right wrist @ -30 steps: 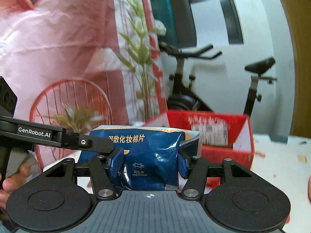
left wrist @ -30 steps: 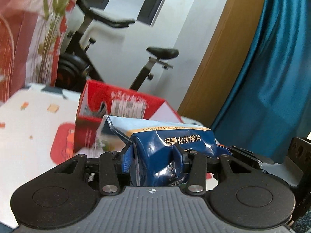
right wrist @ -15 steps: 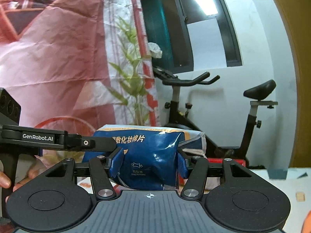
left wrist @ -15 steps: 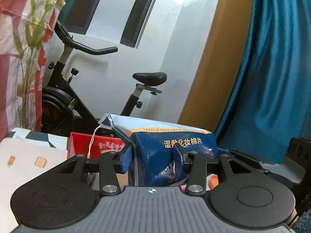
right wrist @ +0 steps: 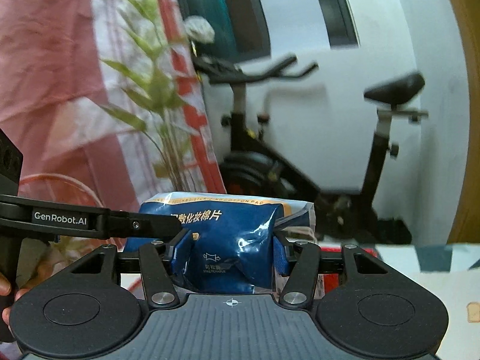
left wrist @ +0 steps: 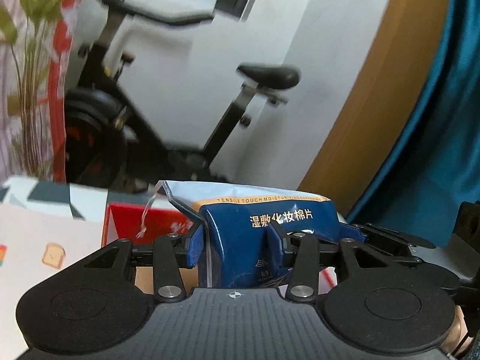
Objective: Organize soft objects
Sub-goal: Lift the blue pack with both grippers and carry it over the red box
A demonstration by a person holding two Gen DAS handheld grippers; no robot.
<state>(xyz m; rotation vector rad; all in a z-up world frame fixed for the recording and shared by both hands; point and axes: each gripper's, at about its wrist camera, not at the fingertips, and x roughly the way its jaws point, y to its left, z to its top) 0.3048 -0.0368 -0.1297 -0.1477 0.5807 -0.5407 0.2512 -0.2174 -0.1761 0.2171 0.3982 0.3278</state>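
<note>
Pinching blue cotton-pad pouch (left wrist: 240, 240) from both sides: left gripper (left wrist: 237, 244) clenched on it; right gripper (right wrist: 229, 247) clenched on same pouch; pouch held upright, red box (left wrist: 135, 222) at 9 o'clock behind; exercise bike (right wrist: 300, 156) at 12 o'clock.

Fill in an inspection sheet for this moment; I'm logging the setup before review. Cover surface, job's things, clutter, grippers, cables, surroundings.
Surface: white table printed with small toast pictures.
Job's things: blue pack of cotton pads, held up off the table, its sides dented by the grip.
Clutter: red box on the table behind the pack.
Grippers: left gripper and right gripper both shut on the pack, from different sides.
Cables: nothing seen; only a thin white string hanging at the pack's corner.
Surroundings: exercise bike, teal curtain, pink cloth, green plant.
</note>
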